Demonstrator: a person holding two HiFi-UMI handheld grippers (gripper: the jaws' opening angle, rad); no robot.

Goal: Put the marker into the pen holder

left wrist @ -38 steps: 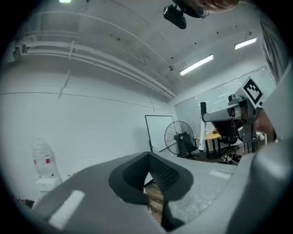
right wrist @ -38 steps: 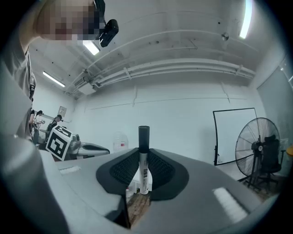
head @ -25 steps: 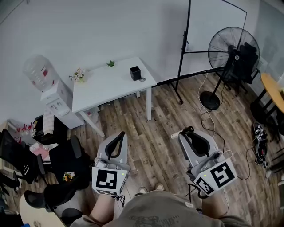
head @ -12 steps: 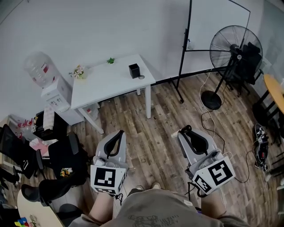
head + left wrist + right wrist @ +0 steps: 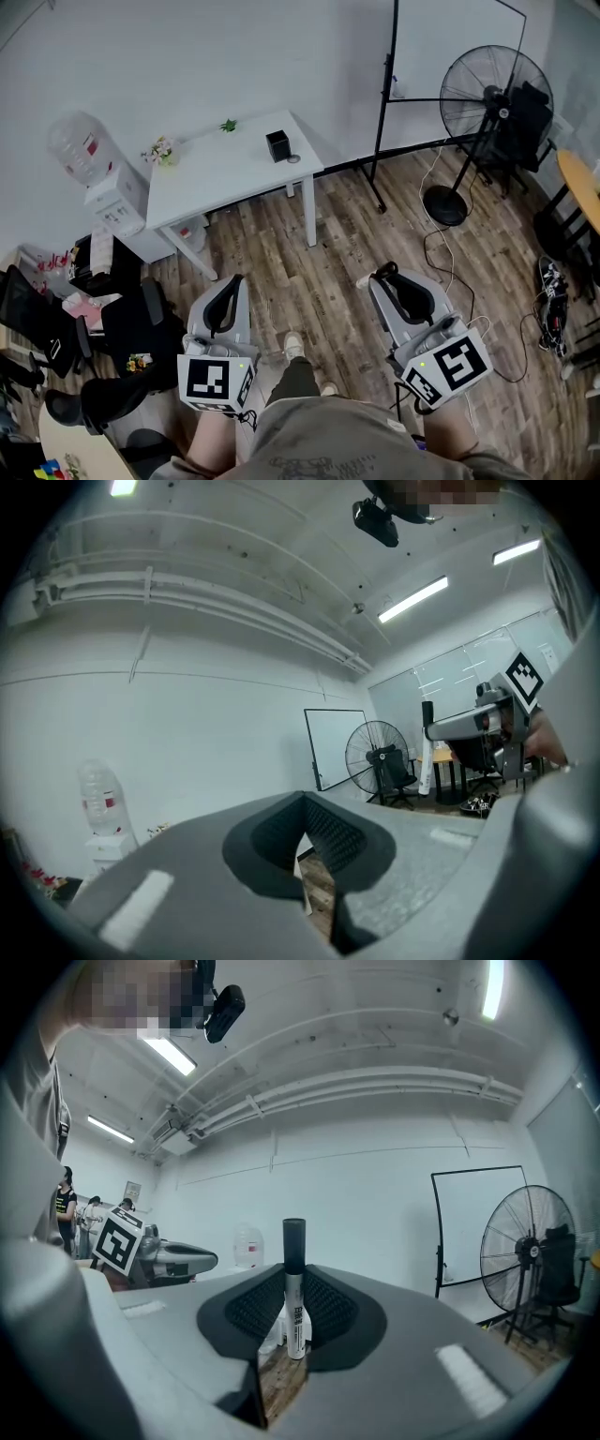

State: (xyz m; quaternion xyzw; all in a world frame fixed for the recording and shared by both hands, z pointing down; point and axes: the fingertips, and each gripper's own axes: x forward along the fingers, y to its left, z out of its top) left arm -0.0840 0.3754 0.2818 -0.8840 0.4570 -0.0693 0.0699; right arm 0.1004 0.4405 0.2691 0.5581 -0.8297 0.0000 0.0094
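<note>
Fingers (image 5: 246, 1314) of the right gripper (image 5: 387, 277) are closed narrowly on the marker (image 5: 293, 1290). It stands upright between the ribbed pads, gripped by the lower part of its barrel. The left gripper (image 5: 231, 283) is held alongside, its fingers (image 5: 272, 841) brought together at the tips with nothing between them. The pen holder (image 5: 277, 146), a small black cube, stands near the right end of a white bench (image 5: 216, 183) well apart from both grippers. Whether anything is in it cannot be told from this far. A small round thing (image 5: 294, 158) lies just beside it, and a green plant (image 5: 228, 125) and a bunch of flowers (image 5: 160, 150) sit along the back edge. Wooden floor (image 5: 328, 244) lies between the grippers and the bench. A water dispenser (image 5: 114, 202) stands left of the bench, black chairs (image 5: 131, 328) nearer on the left, and a whiteboard stand (image 5: 386, 94) and a standing fan (image 5: 495, 94) to the right. The marker has a white barrel with dark print and a black cap that rises above the fingers.
</note>
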